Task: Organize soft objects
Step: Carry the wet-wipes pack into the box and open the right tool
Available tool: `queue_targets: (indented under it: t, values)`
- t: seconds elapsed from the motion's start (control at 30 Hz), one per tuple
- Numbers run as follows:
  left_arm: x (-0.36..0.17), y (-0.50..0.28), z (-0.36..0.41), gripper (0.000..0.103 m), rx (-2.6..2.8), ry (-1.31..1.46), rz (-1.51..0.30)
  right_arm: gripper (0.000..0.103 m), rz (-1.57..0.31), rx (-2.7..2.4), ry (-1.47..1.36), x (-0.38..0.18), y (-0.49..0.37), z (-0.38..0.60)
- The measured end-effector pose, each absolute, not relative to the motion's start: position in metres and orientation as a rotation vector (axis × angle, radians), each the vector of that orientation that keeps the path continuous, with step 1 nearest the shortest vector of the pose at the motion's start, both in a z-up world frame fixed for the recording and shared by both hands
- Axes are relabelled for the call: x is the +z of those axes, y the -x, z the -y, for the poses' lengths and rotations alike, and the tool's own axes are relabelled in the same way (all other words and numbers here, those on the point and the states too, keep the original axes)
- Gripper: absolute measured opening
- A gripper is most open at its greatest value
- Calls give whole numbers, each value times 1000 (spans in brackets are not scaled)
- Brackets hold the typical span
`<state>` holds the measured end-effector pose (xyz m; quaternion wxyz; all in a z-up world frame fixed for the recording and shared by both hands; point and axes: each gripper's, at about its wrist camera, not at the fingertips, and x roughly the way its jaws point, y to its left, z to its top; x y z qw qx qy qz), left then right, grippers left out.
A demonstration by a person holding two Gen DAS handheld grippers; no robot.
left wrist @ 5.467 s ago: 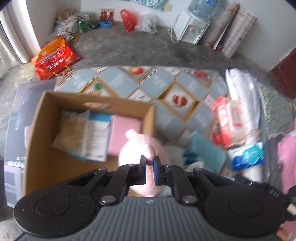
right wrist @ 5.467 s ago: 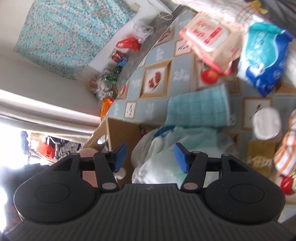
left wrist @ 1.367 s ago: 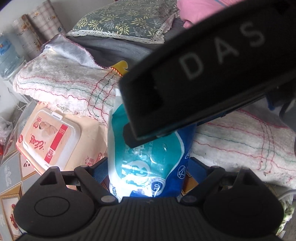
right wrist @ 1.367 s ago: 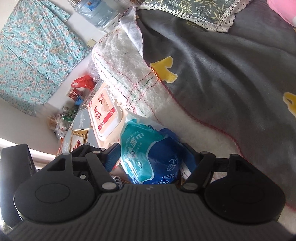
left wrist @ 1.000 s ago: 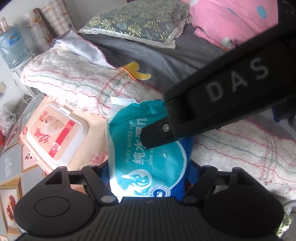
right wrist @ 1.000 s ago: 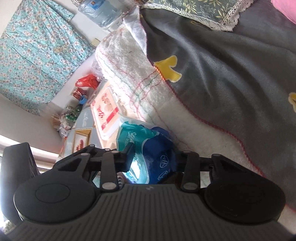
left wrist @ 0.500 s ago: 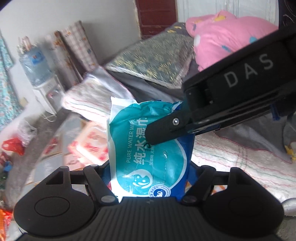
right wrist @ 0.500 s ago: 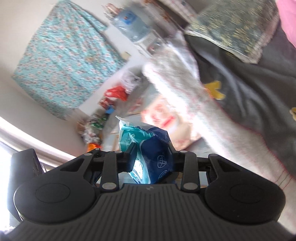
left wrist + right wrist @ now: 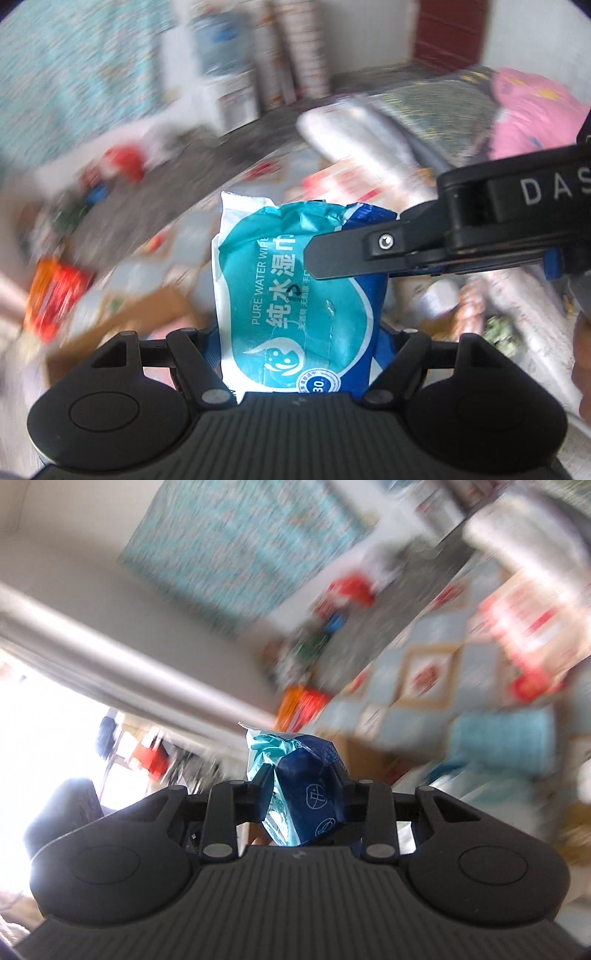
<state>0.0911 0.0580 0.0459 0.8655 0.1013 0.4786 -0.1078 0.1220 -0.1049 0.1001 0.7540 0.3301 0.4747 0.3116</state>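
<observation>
A: What does the left gripper [image 9: 301,341] have?

B: The blue-and-teal pack of wet wipes [image 9: 295,295]. It stands on end between the two fingers, which are spread wide and press on its two long sides. In the left wrist view it fills the middle of the frame, from about six o'clock up to the centre.

A: And the right gripper [image 9: 304,797]?

B: It grips the same pack of wet wipes [image 9: 306,794], with its fingers set narrow across the crumpled end. In the left wrist view the right gripper [image 9: 388,258] comes in from three o'clock, and its black finger lies across the upper right of the pack.

A: Anything under the pack?

B: Everything behind it is badly blurred. There is a cardboard box [image 9: 122,325] at about eight o'clock and a patterned floor mat [image 9: 424,675] at two o'clock in the right wrist view. I cannot tell more.
</observation>
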Motion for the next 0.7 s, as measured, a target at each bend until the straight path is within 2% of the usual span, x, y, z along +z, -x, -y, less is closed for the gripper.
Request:
queue_targets:
  t: [0.23, 0.43, 0.53, 0.7]
  values:
    - [16, -68, -151, 76, -32, -86, -1108, 31, -1233, 806, -594, 73, -106, -21]
    - [-34, -71, -195, 76, 11, 28, -1166, 31, -1345, 773, -477, 36, -103, -75]
    - [-55, -66, -217, 76, 12, 72, -1181, 33, -1368, 754, -406, 21, -107, -88]
    - [-103, -69, -235, 78, 59, 25, -1258, 42, -1316, 702, -327, 13, -120, -97]
